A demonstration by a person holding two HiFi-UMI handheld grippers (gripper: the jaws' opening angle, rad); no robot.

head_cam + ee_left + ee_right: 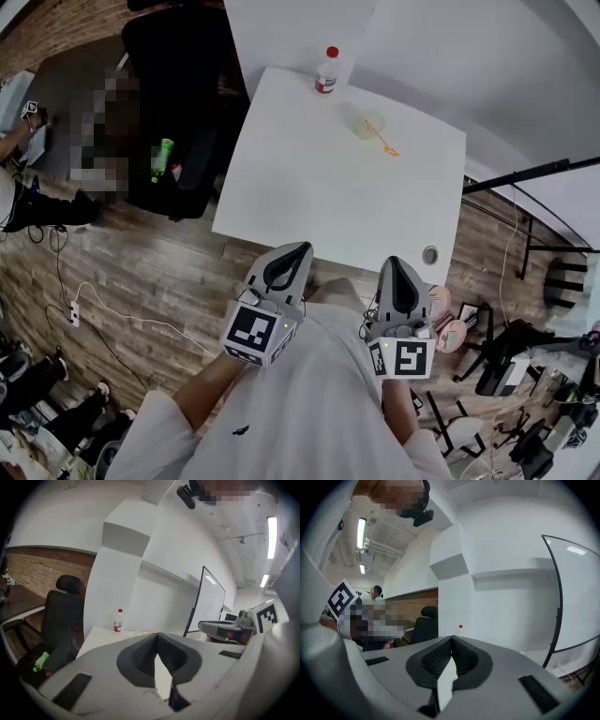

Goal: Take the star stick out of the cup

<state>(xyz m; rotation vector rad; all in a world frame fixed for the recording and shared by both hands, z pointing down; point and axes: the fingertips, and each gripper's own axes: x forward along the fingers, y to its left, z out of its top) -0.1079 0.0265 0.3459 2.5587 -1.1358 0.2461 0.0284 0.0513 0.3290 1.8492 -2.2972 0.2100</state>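
Note:
A clear cup point(369, 125) stands on the far part of the white table point(319, 197), with an orange star stick point(384, 143) leaning out of it toward the right. Both grippers are held close to the person's body, short of the table's near edge. My left gripper point(302, 247) is shut with nothing between its jaws, tips touching in the left gripper view point(157, 634). My right gripper point(393, 262) is shut and empty as well, its tips meeting in the right gripper view point(451, 638). A speck of the orange stick point(152, 632) shows just above the left jaws.
A plastic bottle with a red cap point(327, 72) stands at the table's far edge. A black office chair point(173, 103) with a green item point(162, 157) on it sits left of the table. A round cable hole point(429, 254) is in the table's near right corner. Cables lie on the wooden floor.

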